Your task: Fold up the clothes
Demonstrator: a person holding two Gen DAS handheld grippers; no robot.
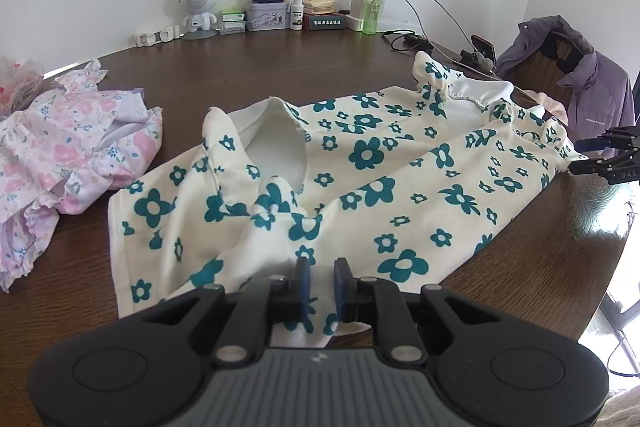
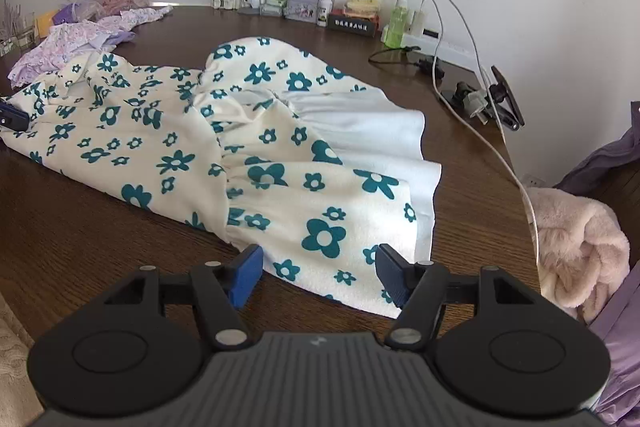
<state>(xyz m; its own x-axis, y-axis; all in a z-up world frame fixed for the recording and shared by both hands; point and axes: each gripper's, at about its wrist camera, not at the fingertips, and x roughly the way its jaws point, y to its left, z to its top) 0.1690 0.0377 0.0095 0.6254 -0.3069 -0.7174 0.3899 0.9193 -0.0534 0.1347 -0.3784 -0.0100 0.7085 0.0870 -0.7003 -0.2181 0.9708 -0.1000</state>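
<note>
Flower-print dress (image 1: 360, 163) lies spread on the wooden table (image 1: 280, 75), beside the pink floral garment (image 1: 72, 155). Left gripper (image 1: 320, 277): jaws nearly closed, pinching the shoulder-end fabric. Right gripper (image 2: 318, 273): jaws wide, straddling the hem, holding nothing. Risk: a one-sided pull bunches the dress; the white lining (image 2: 360, 119) may drag out.

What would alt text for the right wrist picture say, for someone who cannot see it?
A cream dress with teal flowers lies spread on a dark wooden table. The right hand-held gripper hovers open over its hem. Bottles, boxes and cables line the far wall.
</note>
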